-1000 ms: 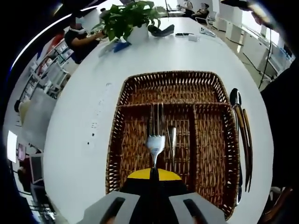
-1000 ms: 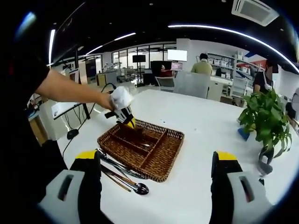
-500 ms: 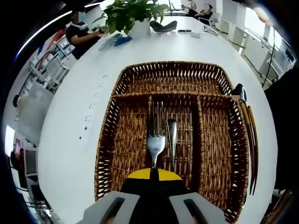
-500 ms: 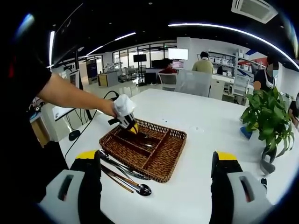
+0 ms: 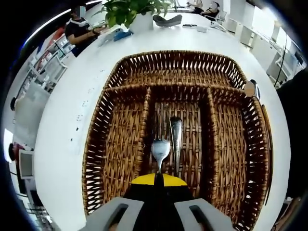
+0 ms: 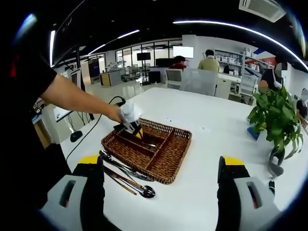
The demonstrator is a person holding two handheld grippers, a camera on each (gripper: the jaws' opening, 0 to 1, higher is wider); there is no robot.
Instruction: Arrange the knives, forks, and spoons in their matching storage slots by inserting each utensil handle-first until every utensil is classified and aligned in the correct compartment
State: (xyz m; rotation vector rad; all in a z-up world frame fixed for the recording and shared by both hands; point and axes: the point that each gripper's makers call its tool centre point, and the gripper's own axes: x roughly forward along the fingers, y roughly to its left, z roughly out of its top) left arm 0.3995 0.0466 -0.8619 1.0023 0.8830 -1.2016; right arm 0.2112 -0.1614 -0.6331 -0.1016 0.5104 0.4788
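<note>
Compared with a second ago, the left gripper (image 5: 158, 179) has come down closer over the wicker tray (image 5: 120, 144), which now spans more of the left gripper view; the fork (image 5: 160, 139) it grips has sunk further into the middle compartment. The fork projects straight forward from between the closed jaws, tines away from the gripper, silver and four-pronged; its handle is hidden inside the yellow-tipped jaws. Just beside it, to its right in the same compartment, lies a second silver utensil (image 5: 176, 144) whose type is hard to make out. Outside the tray's right wall, loose utensils (image 5: 250, 89) lie on the white table (image 5: 62, 120), largely cut off by the rim; in the right gripper view they appear as spoons and dark-handled pieces (image 6: 126, 177) near the tray (image 6: 166, 163). The right gripper (image 6: 159, 192) hangs well apart from the tray, jaws spread wide and holding nothing; a potted plant (image 6: 276, 120) stands farther along the table.
</note>
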